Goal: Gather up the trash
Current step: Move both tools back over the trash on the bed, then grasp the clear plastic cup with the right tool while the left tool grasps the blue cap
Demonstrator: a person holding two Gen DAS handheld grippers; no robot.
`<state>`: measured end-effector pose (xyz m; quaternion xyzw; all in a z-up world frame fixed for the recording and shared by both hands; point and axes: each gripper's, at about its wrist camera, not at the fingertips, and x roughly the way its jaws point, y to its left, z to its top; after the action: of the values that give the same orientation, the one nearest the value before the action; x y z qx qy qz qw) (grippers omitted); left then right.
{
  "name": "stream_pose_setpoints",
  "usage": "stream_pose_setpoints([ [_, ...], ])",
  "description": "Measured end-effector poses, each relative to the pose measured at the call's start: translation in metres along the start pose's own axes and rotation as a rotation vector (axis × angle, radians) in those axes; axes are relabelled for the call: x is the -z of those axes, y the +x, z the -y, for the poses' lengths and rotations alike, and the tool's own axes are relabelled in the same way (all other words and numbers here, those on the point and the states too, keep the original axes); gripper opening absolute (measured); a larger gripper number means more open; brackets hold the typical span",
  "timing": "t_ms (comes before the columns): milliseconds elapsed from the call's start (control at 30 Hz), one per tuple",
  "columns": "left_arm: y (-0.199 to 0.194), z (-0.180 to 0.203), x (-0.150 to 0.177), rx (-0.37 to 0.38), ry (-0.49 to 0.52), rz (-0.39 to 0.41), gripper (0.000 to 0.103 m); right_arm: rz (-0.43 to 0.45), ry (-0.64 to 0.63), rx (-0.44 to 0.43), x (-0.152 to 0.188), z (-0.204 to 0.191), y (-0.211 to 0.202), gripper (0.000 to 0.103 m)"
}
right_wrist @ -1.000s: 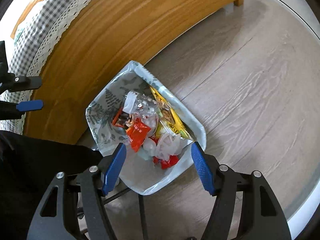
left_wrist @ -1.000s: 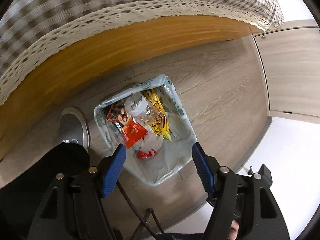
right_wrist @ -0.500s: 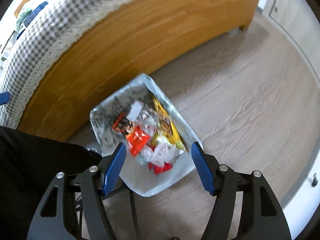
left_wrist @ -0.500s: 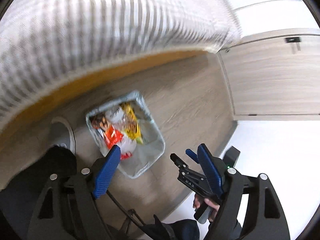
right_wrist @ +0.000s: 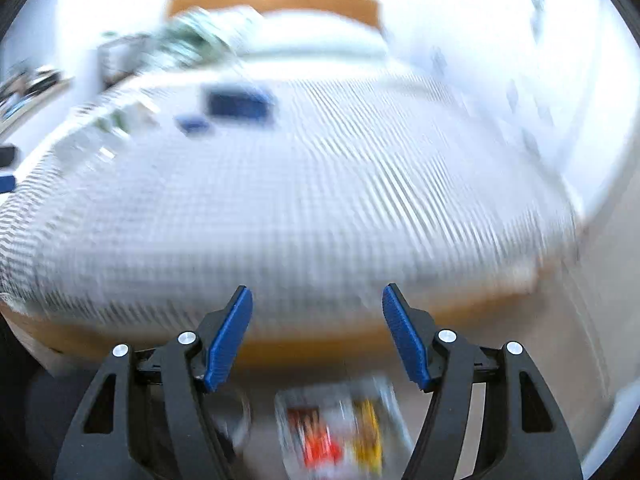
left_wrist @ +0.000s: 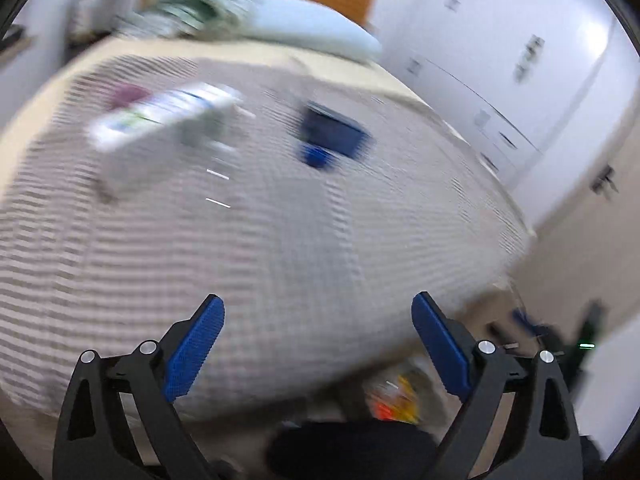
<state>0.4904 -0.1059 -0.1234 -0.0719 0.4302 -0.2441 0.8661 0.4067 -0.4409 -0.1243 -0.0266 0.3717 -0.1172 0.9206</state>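
Both empty claws face a bed draped in a checked coverlet point(left_wrist: 280, 248), where blurred litter waits to be collected. Going left to right from the coverlet's near edge in the left wrist view: a purple smear point(left_wrist: 127, 94) too blurred to name lies far left, a white packet with blue and green print point(left_wrist: 160, 118) lies just right of it, and a dark blue wrapper point(left_wrist: 334, 136) sits toward the middle, well apart from the packet. The left claw point(left_wrist: 318, 344) is spread wide and holds nothing; the right claw point(right_wrist: 316, 334) is likewise parted and empty.

Below the bed's foot, a lined trash bin point(right_wrist: 340, 424) holds red and yellow wrappers.

The packet and wrapper look light, thin and crinkly, likely to slide on the fabric; a pinch across a raised edge or crimped end seems the best hold.

Motion blur hides all print and outlines. The bin is cut off by the lower frame edge, and pillows at the headboard point(right_wrist: 276, 2) are only pale shapes.
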Motion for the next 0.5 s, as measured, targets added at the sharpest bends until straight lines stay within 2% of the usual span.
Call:
stream_pose_setpoints([
  [33,-0.004,-0.015,-0.004,-0.018,-0.015,0.033,0.091,0.048,-0.044,-0.037,-0.016,-0.022,0.001,0.065],
  [67,-0.008,-0.028,-0.004,-0.038,-0.038,0.072,0.092,0.064,-0.077,-0.071,-0.029,-0.041,0.006,0.068],
  [167,-0.013,-0.068,-0.003,-0.143,-0.136,0.18,0.095,0.089,-0.195,-0.196,-0.063,-0.11,0.026,0.068],
  [200,-0.004,-0.078,0.001,-0.224,-0.151,0.163,0.095,0.119,-0.232,-0.225,-0.074,-0.133,0.03,0.068],
  [233,0.002,-0.086,-0.003,-0.265,-0.153,0.121,0.095,0.142,-0.26,-0.241,-0.084,-0.154,0.037,0.068],
  [267,0.005,-0.092,-0.005,-0.267,-0.164,0.094,0.095,0.157,-0.28,-0.251,-0.094,-0.173,0.046,0.068],
  [333,0.003,-0.098,-0.008,-0.233,-0.17,0.12,0.095,0.144,-0.315,-0.262,-0.106,-0.196,0.069,0.068],
  [433,0.004,-0.109,-0.012,-0.272,-0.202,0.148,0.095,0.124,-0.331,-0.258,-0.121,-0.224,0.103,0.068],
  [500,0.006,-0.116,-0.013,-0.26,-0.217,0.138,0.095,0.105,-0.332,-0.253,-0.127,-0.239,0.119,0.068],
])
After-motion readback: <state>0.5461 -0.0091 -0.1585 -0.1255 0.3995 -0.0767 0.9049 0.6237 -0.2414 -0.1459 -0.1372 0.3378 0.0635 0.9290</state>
